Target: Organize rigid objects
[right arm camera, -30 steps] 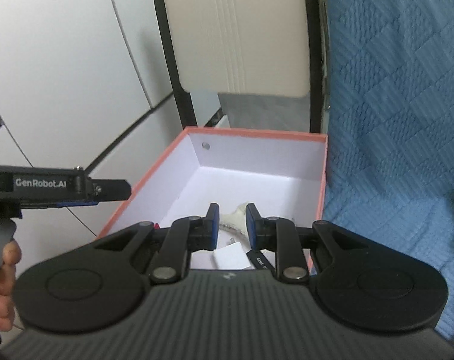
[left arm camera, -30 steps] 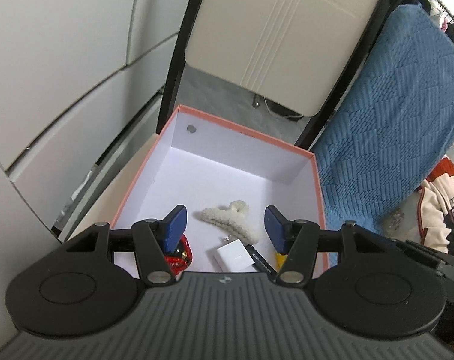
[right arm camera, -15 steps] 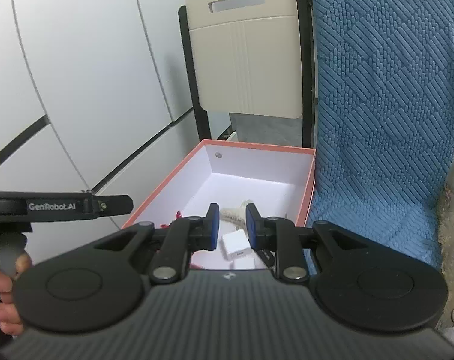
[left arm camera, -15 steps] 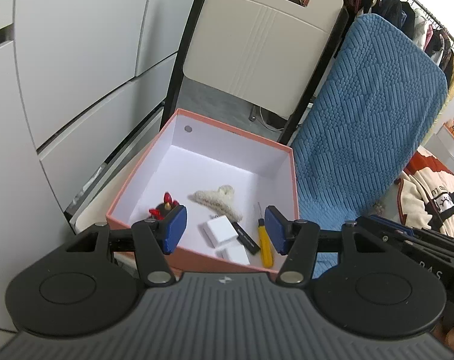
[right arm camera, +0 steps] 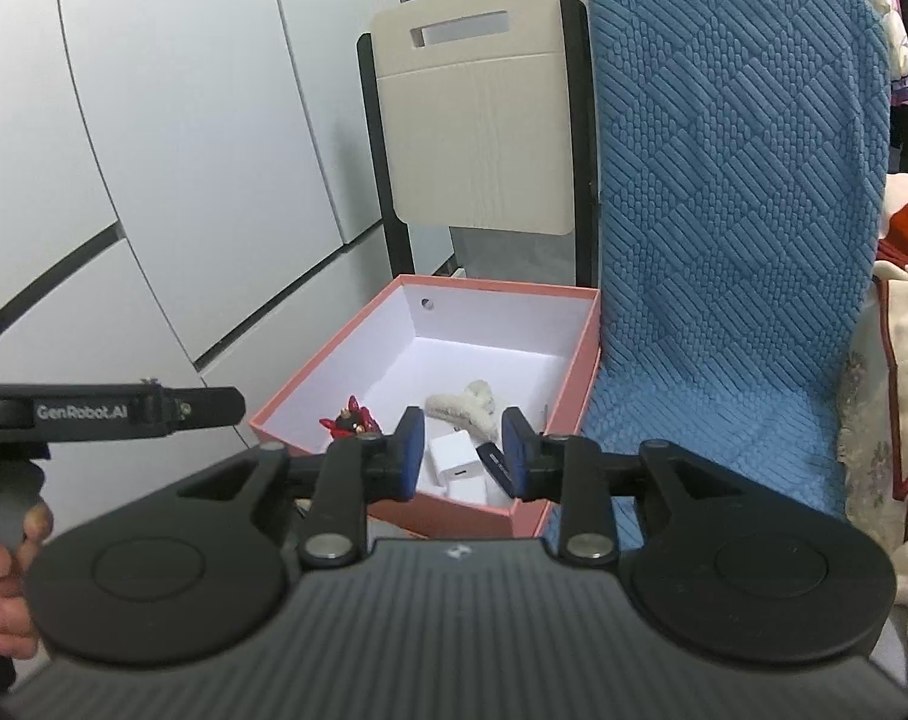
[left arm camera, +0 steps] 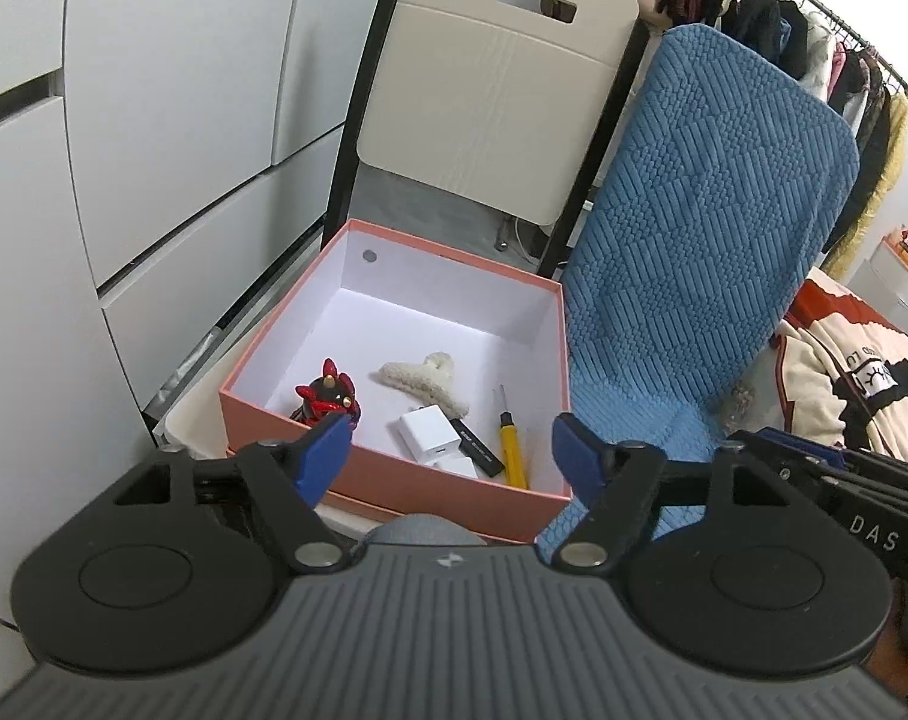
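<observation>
My left claw [left arm camera: 450,450] gapes wide and my right claw [right arm camera: 463,450] stands partly open — both empty. The figurine [left arm camera: 327,399], fluffy clip [left arm camera: 420,375], chargers [left arm camera: 426,438] and screwdriver [left arm camera: 512,444] lie inside the pink box [left arm camera: 393,474]; I judge the sorting nearly done.

Inside my one pink box [left arm camera: 393,474] I count six things: one red-and-black figurine [left arm camera: 327,399] at its left wall, one fluffy cream hair clip [left arm camera: 417,375] mid-floor, two white chargers [left arm camera: 428,435] toward its near wall, one black stick [left arm camera: 478,455] beside them, and one yellow screwdriver [left arm camera: 512,456] nearest its right wall.
</observation>
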A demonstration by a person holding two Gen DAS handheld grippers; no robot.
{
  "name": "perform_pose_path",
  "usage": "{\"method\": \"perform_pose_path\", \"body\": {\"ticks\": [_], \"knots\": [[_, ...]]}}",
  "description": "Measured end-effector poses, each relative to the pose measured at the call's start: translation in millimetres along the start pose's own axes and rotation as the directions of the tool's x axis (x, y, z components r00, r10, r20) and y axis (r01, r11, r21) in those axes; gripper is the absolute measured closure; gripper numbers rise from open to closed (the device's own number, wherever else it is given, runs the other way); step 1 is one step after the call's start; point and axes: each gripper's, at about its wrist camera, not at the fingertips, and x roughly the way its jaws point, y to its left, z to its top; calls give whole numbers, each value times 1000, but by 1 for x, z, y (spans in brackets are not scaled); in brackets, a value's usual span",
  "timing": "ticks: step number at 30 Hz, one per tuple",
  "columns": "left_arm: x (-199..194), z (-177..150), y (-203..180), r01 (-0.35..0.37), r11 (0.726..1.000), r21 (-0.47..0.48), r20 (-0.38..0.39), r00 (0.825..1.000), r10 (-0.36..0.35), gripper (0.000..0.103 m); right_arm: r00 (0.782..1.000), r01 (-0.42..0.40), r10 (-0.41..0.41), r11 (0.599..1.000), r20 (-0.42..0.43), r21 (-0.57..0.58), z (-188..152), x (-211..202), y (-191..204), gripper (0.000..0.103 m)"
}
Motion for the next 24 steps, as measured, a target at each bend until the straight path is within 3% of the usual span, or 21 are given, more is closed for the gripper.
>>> {"method": "perform_pose_path", "body": {"ticks": [2,4,6,13,24], "knots": [[-6,-3,-3,-4,1000,4,3,1000,4,14,1000,-11,11,1000,-7,-3,-2,-2,-1,59],[-11,-6,-6,-7,1000,15,12,1000,7,5,1000,-13,13,1000,0,1,-4,-6,-3,21],[-16,-9,-6,-17,1000,13,19,1000,16,2,1000,-16,16,1000,15,-4,-7,-8,-5,10],[-21,-16,-6,-58,998,30,8,998,58,1,1000,-8,9,1000,-25,3,-13,-3,-8,10],[-30,-18,-1,-38,999,20,21,999,38,1,999,24,-23,1000,-32,18,-19,-8,-11,10]]}}
